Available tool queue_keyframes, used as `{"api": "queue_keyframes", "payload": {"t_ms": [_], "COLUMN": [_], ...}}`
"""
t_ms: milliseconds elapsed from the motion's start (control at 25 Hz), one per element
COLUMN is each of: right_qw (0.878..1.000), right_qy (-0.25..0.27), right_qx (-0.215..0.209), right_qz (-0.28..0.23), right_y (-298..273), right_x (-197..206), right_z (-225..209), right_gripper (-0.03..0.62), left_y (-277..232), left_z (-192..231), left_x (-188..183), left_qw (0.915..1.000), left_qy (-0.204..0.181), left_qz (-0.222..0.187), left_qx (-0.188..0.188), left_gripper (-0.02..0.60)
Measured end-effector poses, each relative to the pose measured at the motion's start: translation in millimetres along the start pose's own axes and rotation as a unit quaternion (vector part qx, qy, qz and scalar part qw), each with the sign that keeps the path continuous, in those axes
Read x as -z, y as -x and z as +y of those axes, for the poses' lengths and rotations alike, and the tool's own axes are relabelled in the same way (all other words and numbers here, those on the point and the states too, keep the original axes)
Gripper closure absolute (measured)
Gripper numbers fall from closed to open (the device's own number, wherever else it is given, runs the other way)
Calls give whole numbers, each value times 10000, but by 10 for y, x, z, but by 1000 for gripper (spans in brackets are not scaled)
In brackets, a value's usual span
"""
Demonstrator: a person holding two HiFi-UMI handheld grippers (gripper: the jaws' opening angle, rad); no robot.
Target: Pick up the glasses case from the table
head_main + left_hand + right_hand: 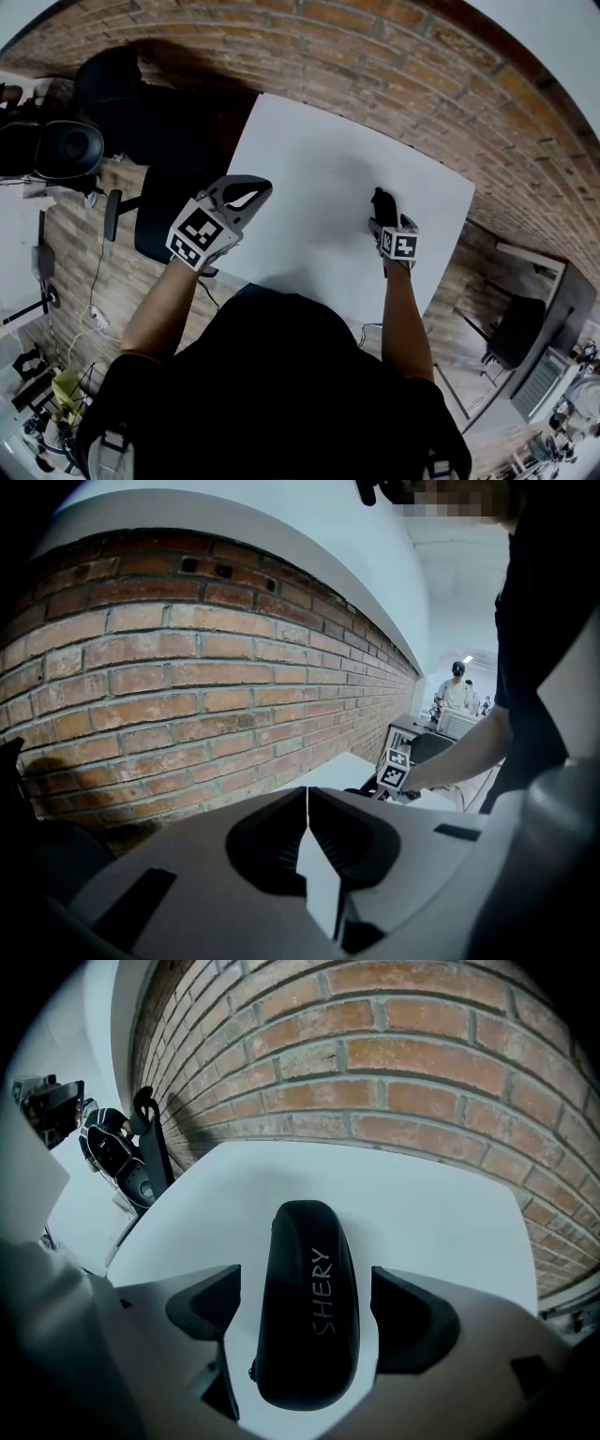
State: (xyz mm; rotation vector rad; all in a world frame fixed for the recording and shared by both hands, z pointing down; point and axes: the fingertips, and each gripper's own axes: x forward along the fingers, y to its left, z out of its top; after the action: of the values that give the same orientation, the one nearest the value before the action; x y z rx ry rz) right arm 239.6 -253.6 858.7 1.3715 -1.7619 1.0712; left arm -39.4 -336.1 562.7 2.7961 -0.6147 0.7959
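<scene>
Right tool (305,1316) wide open, jaws astride glasses case (302,1241), left tool (307,799) closed

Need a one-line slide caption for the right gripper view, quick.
Right gripper open, jaws either side of the black glasses case on the white table, brick wall behind.

Head view: the right gripper (385,214) and the glasses case (309,1307) merge into one dark blob, jaws unreadable there. The person's torso (272,394) covers the near edge of the table (309,159). Left gripper view: that far-off figure (457,694), too small to make out.
</scene>
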Motion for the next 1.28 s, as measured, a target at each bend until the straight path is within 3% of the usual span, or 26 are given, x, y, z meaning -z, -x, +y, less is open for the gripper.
{"api": "queue_keyframes", "payload": {"t_ms": [400,1280], "right_qw": [9986,9964], "right_qy": [364,667], "right_qx": [152,339], "right_qz": [345,409], "right_y": [-162,-282], "right_x": [136,149], "right_z": [-22,-57], "right_gripper": [183,184], "left_y": [-68,-144], "left_z": [69,49], "left_x": [62,209], "left_qw": [10000,9995], "left_qy": [32,120], "left_qz": [49,254], "left_qx": [49,133], "left_gripper": [569,568]}}
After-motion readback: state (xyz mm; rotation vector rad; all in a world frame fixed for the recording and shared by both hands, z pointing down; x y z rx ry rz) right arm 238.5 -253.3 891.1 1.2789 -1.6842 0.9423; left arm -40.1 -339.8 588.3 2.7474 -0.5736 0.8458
